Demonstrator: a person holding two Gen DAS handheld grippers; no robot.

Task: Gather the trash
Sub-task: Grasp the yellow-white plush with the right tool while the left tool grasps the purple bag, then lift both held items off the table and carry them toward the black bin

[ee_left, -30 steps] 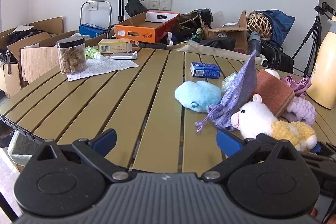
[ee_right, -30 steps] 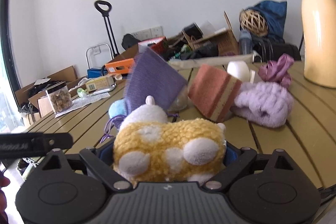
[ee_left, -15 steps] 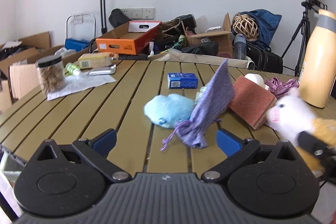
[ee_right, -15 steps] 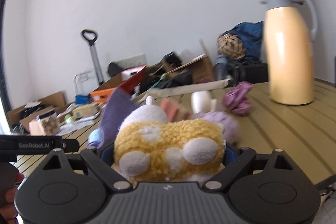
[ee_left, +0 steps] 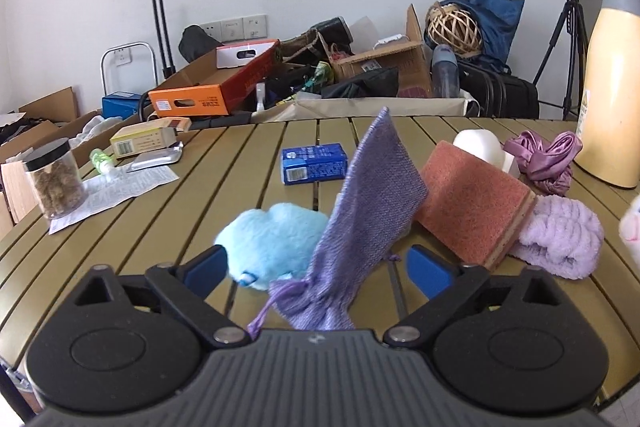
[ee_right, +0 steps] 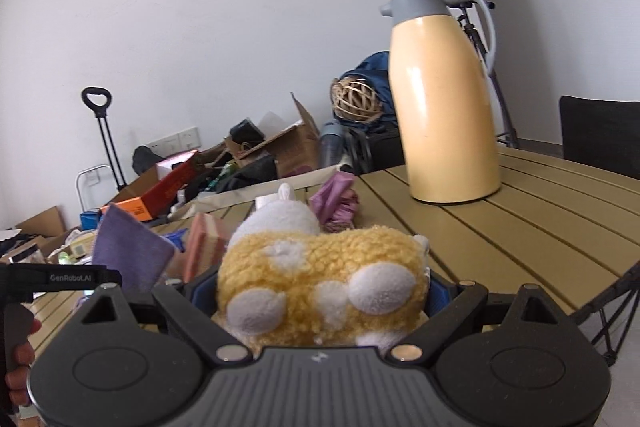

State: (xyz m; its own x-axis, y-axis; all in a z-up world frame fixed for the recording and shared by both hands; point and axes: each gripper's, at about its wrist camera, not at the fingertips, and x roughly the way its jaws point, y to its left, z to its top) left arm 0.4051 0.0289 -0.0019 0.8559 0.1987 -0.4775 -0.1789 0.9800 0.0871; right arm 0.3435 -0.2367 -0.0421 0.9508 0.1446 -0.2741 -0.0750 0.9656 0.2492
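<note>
My right gripper (ee_right: 316, 291) is shut on a yellow and white plush sheep (ee_right: 320, 287) and holds it above the slatted table (ee_right: 520, 227). The sheep's white head shows at the right edge of the left wrist view (ee_left: 632, 227). My left gripper (ee_left: 316, 267) is open, its blue pads either side of a purple drawstring pouch (ee_left: 360, 211) and a light blue plush (ee_left: 272, 239) on the table (ee_left: 160, 219). The pouch also shows in the right wrist view (ee_right: 128, 251).
An orange sponge block (ee_left: 472, 203), a lilac fluffy band (ee_left: 560, 235), a purple satin scrunchie (ee_left: 548, 159), a white object (ee_left: 480, 143) and a blue carton (ee_left: 312, 163) lie nearby. A yellow thermos (ee_right: 440, 95) stands right. A jar (ee_left: 54, 179), paper (ee_left: 112, 187) and boxes sit left.
My right gripper has lifted the plush sheep and swung right toward the thermos. My left gripper has moved in on the purple pouch and blue plush, which now sit between its pads.
</note>
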